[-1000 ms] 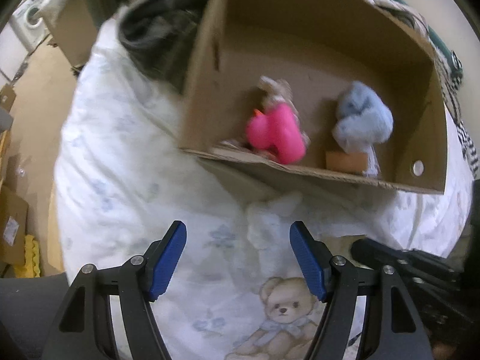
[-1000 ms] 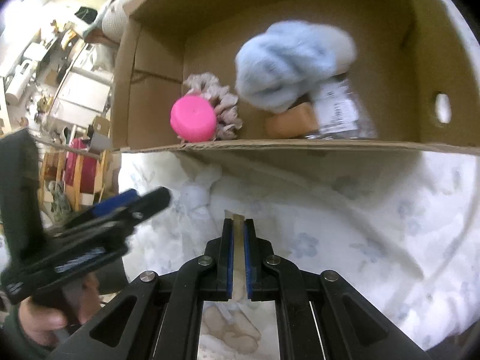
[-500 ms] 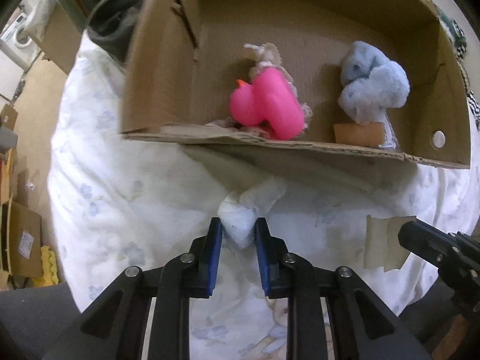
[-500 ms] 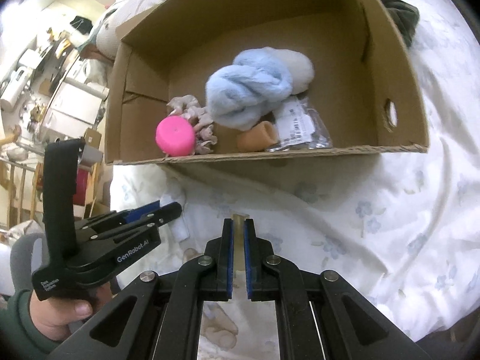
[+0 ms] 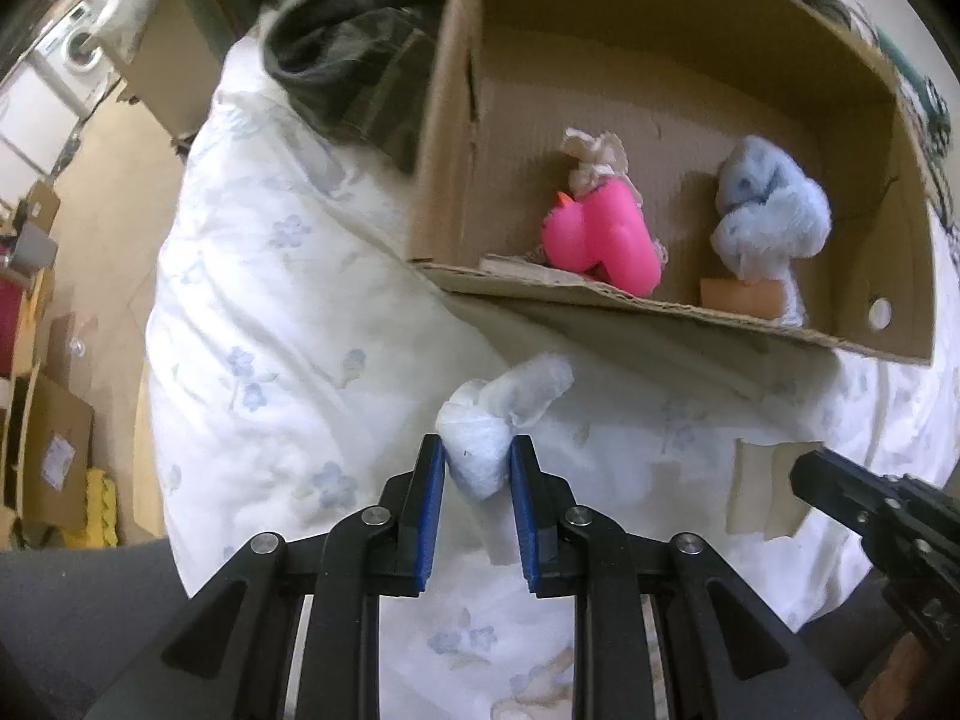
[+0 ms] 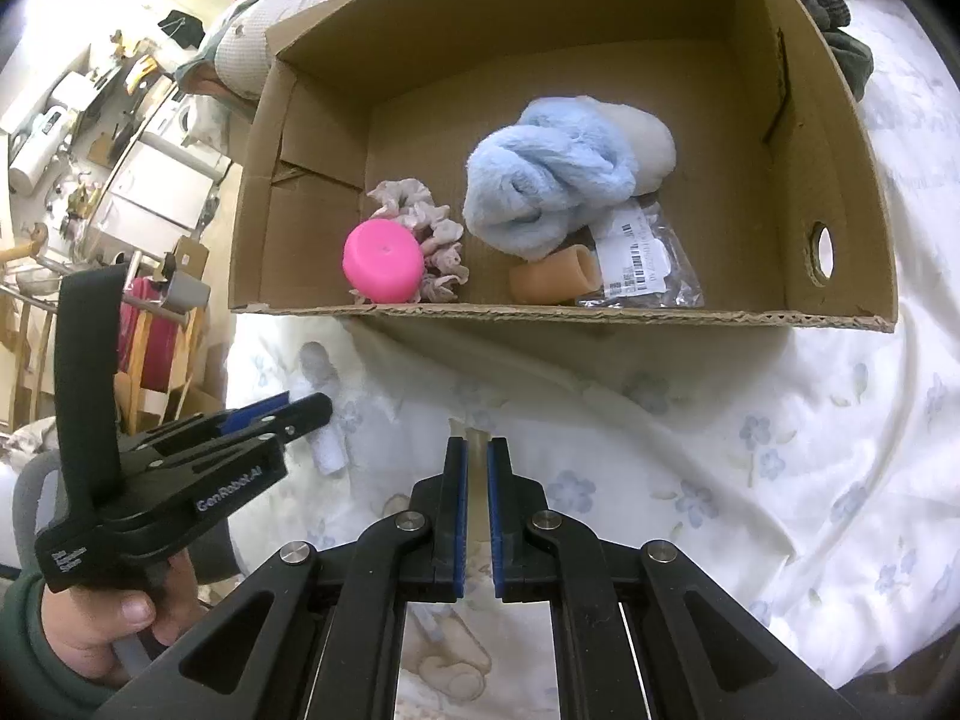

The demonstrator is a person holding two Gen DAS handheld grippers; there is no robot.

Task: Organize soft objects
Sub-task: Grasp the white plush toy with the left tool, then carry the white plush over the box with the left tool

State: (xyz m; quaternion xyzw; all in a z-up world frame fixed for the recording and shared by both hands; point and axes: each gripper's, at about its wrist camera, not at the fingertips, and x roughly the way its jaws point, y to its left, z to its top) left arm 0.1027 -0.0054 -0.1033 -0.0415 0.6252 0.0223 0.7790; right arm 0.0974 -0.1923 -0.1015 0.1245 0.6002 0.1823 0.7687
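So we've got the left tongs (image 5: 477,468) clamped on a small white rolled sock (image 5: 486,426), pads squeezing its lower end while the upper end flops free toward the cardboard box (image 5: 600,300). It's lifted a bit off the bed quilt (image 5: 270,330), just short of the box's near wall. The right tongs (image 6: 474,468) are pinched nearly closed on a thin beige card-like scrap (image 6: 474,441), also outside the box.

Already in the box: a pink plastic toy (image 6: 384,264), a frilly scrunchie (image 6: 429,228), a fluffy blue plush (image 6: 552,186), a tan tube (image 6: 555,282) and a bagged item (image 6: 645,267).

Our worry is that the grip sits low on squishy fabric, so the sock could slip out, or its loose end could snag the box's ragged front edge on the way over.
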